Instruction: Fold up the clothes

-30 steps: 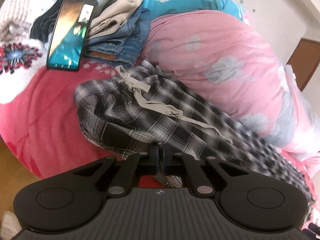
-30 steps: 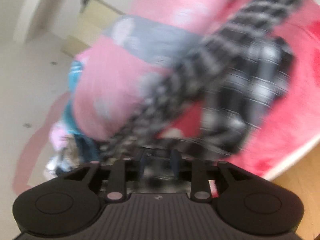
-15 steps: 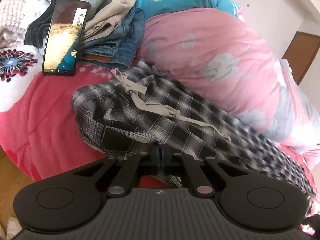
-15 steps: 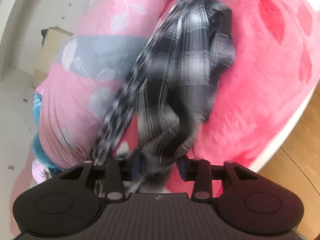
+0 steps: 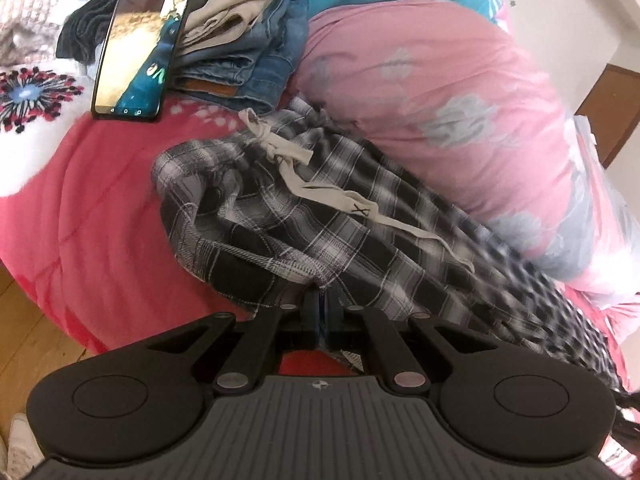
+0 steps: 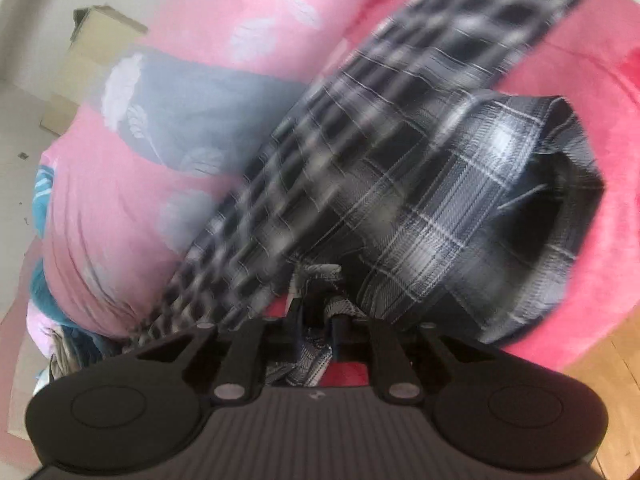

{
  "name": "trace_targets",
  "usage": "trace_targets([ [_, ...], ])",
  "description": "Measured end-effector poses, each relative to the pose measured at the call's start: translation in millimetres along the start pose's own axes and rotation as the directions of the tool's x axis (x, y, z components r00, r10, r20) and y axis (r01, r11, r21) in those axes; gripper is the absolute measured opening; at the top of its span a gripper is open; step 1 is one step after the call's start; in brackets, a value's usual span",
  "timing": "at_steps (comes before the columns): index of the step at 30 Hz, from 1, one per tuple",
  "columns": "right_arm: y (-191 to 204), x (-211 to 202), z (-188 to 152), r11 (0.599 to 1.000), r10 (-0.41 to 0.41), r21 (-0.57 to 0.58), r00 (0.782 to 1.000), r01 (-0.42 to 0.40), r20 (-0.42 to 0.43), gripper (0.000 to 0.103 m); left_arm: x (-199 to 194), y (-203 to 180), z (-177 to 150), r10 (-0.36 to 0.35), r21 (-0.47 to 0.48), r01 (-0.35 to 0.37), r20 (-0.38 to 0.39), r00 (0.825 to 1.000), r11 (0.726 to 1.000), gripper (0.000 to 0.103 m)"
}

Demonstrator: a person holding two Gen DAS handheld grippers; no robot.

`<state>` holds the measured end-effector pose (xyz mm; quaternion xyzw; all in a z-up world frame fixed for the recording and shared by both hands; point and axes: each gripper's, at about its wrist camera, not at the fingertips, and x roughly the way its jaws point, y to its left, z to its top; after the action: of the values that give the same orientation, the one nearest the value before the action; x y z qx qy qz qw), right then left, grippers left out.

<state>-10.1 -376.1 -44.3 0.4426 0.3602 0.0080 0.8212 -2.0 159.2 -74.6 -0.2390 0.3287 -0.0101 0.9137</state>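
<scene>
Black-and-white plaid trousers [image 5: 320, 220] with a beige drawstring [image 5: 320, 192] lie across the red blanket [image 5: 100, 200], their legs trailing off to the right. My left gripper [image 5: 320, 308] is shut on the near edge of the waist part. In the right wrist view the trousers [image 6: 420, 184] fill the middle, blurred by motion, and an open leg hem [image 6: 540, 220] gapes at the right. My right gripper [image 6: 319, 320] has a bunch of the plaid cloth pinched between its fingers, and its jaws are closing further on it.
A phone [image 5: 144, 40] with a lit screen leans on a stack of folded jeans and tops [image 5: 248, 64] at the back left. A bulky pink quilt [image 5: 440, 92] lies behind the trousers. Wooden floor [image 6: 600, 380] shows past the bed's edge. A cardboard box [image 6: 96, 36] stands by the wall.
My right gripper has travelled with the trouser leg in its jaws, and the open hem has swung close on the right. Its jaws have narrowed. The left gripper has held still.
</scene>
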Motion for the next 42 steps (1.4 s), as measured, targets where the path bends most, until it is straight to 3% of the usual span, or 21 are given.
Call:
trace_targets([
  [2, -1, -24, -1, 0.998, -0.008, -0.06, 1.0, 0.008, 0.008, 0.045, 0, -1, -2, 0.001, 0.001, -0.001, 0.012, 1.0, 1.0, 0.0],
  [4, 5, -55, -3, 0.978, -0.105, -0.176, 0.992, 0.115, 0.063, 0.055, 1, -1, -3, 0.006, -0.004, -0.006, 0.021, 1.0, 1.0, 0.0],
  [7, 18, -95, -8, 0.897, -0.256, -0.323, 0.95, 0.303, 0.18, 0.058, -1, -3, -5, 0.023, -0.02, -0.023, 0.03, 0.999, 1.0, 0.0],
  [8, 26, -104, -12, 0.871, -0.264, -0.368, 0.942, 0.325, 0.207, 0.058, -2, -4, -5, 0.029, -0.021, -0.028, 0.033, 0.999, 0.999, 0.0],
  [10, 56, -108, -34, 0.816, -0.184, -0.512, 0.96, 0.269, 0.212, 0.058, -5, -8, -6, 0.037, -0.016, -0.037, 0.042, 0.998, 0.999, 0.0],
  [12, 96, -95, -70, 0.711, -0.064, -0.684, 0.984, 0.16, 0.164, 0.058, -6, -11, -6, 0.045, -0.009, -0.045, 0.042, 0.998, 0.999, 0.0],
  [14, 136, -74, -108, 0.576, 0.036, -0.817, 0.997, 0.037, 0.07, 0.056, -8, -13, -5, 0.052, -0.012, -0.051, 0.04, 0.998, 0.999, 0.0],
  [16, 175, -38, -150, 0.429, 0.098, -0.897, 0.992, -0.109, -0.074, 0.055, -8, -14, -4, 0.052, -0.016, -0.052, 0.043, 0.998, 0.999, 0.0],
  [19, 217, 13, -212, 0.189, 0.099, -0.961, 0.978, -0.2, -0.184, 0.051, -9, -14, -5, 0.048, -0.016, -0.047, 0.045, 0.998, 0.999, 0.0],
  [23, 242, 61, -263, -0.039, 0.069, -0.969, 0.967, -0.243, -0.245, 0.046, -10, -6, -7, 0.001, -0.026, 0.0, 0.038, 0.999, 1.0, 0.0],
  [26, 247, 88, -293, -0.228, 0.048, -0.962, 0.985, -0.152, -0.167, 0.038, -11, 2, -8, -0.049, -0.037, 0.051, 0.038, 0.998, 0.998, 0.0],
  [27, 245, 95, -299, -0.265, 0.04, -0.955, 0.988, -0.132, -0.148, 0.036, -11, 5, -8, -0.067, -0.04, 0.069, 0.033, 0.997, 0.997, 0.0],
  [29, 242, 110, -309, -0.327, 0.024, -0.94, 0.994, -0.096, -0.11, 0.019, -9, 11, -9, -0.104, -0.046, 0.105, 0.022, 0.994, 0.993, 0.0],
  [32, 240, 111, -309, -0.33, 0.009, -0.941, 0.997, -0.07, -0.077, 0.004, -12, 25, -10, -0.164, -0.071, 0.164, 0.011, 0.986, 0.984, 0.002],
  [33, 244, 110, -303, -0.291, -0.004, -0.952, 0.995, -0.093, -0.096, 0.004, -15, 31, -10, -0.187, -0.09, 0.187, 0.012, 0.982, 0.978, 0.003],
  [35, 254, 105, -288, -0.171, -0.031, -0.971, 0.986, -0.166, -0.163, 0.003, -23, 44, -10, -0.21, -0.136, 0.213, 0.031, 0.977, 0.968, 0.006],
  [36, 257, 103, -279, -0.103, -0.042, -0.974, 0.979, -0.204, -0.201, 0.003, -25, 52, -9, -0.203, -0.161, 0.207, 0.045, 0.978, 0.965, 0.006],
  [38, 259, 99, -266, -0.003, -0.059, -0.964, 0.962, -0.267, -0.267, 0.003, -28, 66, -6, -0.174, -0.204, 0.185, 0.072, 0.982, 0.961, 0.013],
  [40, 261, 98, -260, 0.04, -0.076, -0.952, 0.949, -0.302, -0.304, 0.003, -24, 75, 1, -0.11, -0.215, 0.127, 0.088, 0.99, 0.968, 0.025],
  [41, 264, 98, -259, 0.043, -0.079, -0.949, 0.946, -0.312, -0.315, 0.003, -21, 79, 5, -0.077, -0.216, 0.095, 0.09, 0.993, 0.972, 0.034],
  [42, 267, 98, -259, 0.042, -0.08, -0.946, 0.943, -0.321, -0.324, 0.003, -16, 81, 9, -0.046, -0.212, 0.064, 0.089, 0.995, 0.975, 0.036],
])
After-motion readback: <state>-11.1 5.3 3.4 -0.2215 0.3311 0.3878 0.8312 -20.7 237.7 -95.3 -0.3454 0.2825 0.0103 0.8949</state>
